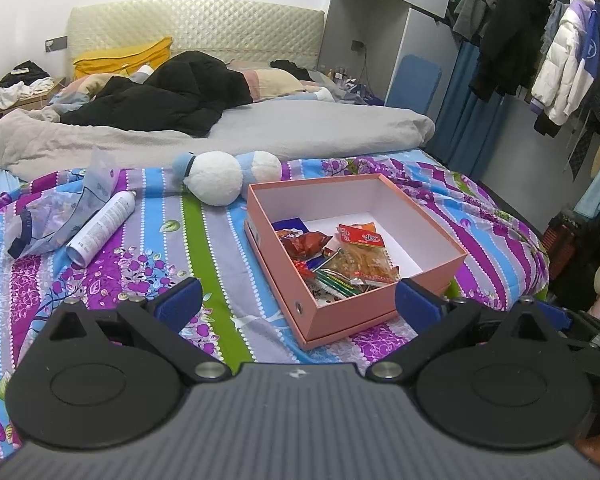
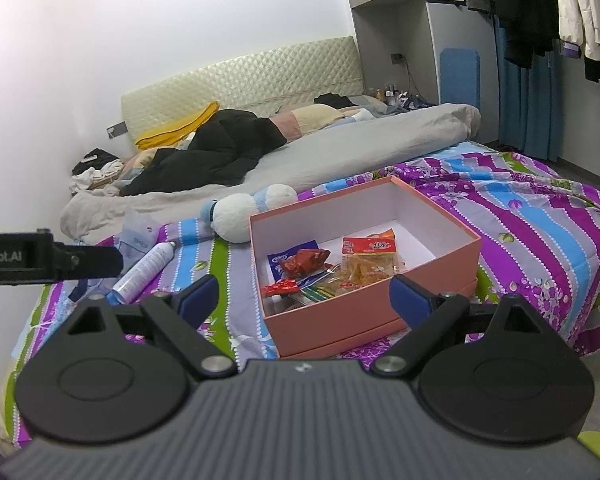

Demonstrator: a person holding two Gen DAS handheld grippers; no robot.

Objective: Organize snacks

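A pink open box [image 1: 342,322] [image 2: 332,320] sits on the striped bedspread and holds several snack packets. Among them are a large orange packet [image 1: 364,256] [image 2: 370,260], a crumpled red packet [image 1: 306,242] [image 2: 304,262] and a blue and white packet [image 2: 280,262]. My left gripper [image 1: 298,300] hovers open just in front of the box's near corner, nothing between its blue pads. My right gripper [image 2: 302,298] is also open and empty, held before the box's near wall. The left tool's black body [image 2: 48,262] shows at the left edge of the right wrist view.
A white spray can [image 1: 100,228] [image 2: 144,268] and a crumpled clear bag [image 1: 56,216] lie left of the box. A white and blue plush toy [image 1: 220,176] [image 2: 252,210] rests behind it. A grey duvet [image 1: 260,128] and black coat [image 1: 172,96] cover the far bed. Clothes hang at right [image 1: 560,52].
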